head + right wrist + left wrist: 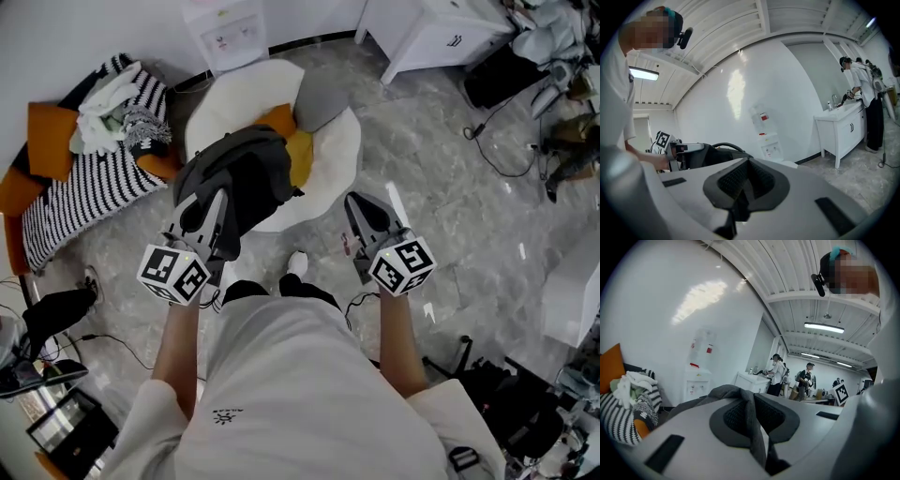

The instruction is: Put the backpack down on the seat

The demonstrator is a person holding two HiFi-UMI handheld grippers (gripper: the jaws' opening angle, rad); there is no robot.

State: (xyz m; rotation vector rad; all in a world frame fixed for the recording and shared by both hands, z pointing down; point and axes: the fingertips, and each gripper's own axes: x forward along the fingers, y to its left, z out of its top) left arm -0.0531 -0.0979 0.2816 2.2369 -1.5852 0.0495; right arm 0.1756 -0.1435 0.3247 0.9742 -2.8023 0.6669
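One dark grey backpack (234, 178) sags, soft and crumpled.

"Can you see the whole seat (328, 150)?"

"No. Your backpack (246, 178) covers much of it. The striped sofa (84, 187) runs off the left edge, and the distant people (806, 378) are too small for you to make out."
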